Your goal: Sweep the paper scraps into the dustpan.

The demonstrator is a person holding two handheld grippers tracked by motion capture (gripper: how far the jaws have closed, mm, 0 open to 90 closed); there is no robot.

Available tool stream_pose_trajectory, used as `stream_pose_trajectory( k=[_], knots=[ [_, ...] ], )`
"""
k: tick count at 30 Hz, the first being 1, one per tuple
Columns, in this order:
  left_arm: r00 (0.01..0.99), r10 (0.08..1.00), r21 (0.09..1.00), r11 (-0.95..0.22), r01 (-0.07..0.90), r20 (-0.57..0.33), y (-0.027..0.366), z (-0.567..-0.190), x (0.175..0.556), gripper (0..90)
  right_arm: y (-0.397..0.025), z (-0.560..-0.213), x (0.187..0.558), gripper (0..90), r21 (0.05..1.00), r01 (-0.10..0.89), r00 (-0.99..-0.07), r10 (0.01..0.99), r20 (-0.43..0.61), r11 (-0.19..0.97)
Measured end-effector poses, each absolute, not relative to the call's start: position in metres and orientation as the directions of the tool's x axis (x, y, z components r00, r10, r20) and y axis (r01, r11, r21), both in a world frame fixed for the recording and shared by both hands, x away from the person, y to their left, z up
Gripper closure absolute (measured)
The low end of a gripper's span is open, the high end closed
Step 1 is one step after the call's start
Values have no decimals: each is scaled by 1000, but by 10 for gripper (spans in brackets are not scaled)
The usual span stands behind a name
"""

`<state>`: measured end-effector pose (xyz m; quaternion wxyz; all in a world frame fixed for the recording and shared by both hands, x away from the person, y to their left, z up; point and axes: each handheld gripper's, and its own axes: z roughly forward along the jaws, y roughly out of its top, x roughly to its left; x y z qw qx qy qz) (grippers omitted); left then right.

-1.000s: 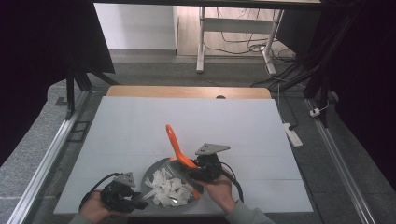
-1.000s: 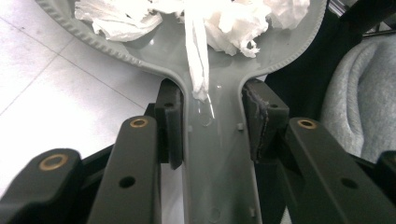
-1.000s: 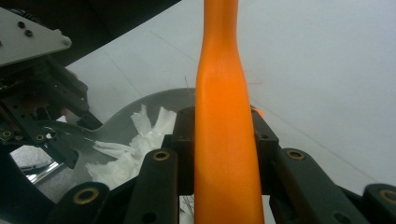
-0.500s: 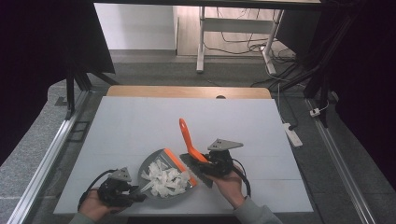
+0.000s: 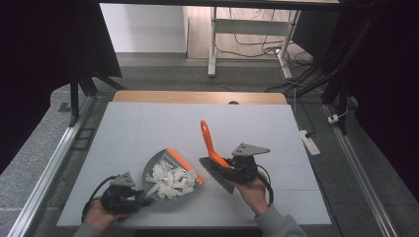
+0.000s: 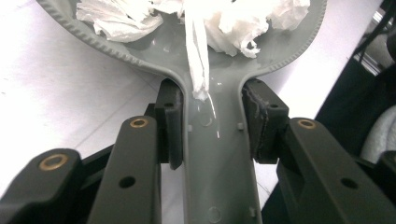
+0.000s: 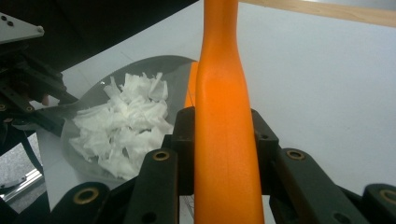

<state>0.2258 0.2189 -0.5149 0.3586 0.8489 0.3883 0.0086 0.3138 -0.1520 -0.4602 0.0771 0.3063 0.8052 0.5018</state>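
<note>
White tabletop (image 5: 148, 128), smooth and matte, no lettering to read anywhere. Grey plastic dustpan (image 5: 154, 170) with a ribbed rim and orange lip sits near the front edge, heaped with crumpled white paper scraps (image 5: 172, 178). Left gripper (image 6: 210, 126) pinches its flat handle. Just right, the orange-handled brush (image 5: 210, 143) is clamped in the right gripper (image 7: 223, 140), bristles down.

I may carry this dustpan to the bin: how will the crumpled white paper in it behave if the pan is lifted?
The paper scraps look light and loosely heaped, so they could probably shift or spill. The dustpan has a low front lip; tilting forward likely loses some. The left gripper clamps the handle.
</note>
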Motion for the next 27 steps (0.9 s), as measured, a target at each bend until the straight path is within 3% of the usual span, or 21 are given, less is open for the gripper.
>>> stream_pose_trajectory(
  k=[27],
  knots=[
    [614, 744, 668, -317, 673, -265, 228, -509, 232, 615, -201, -462, 313, 704, 872, 376, -813, 563, 149, 313]
  ],
)
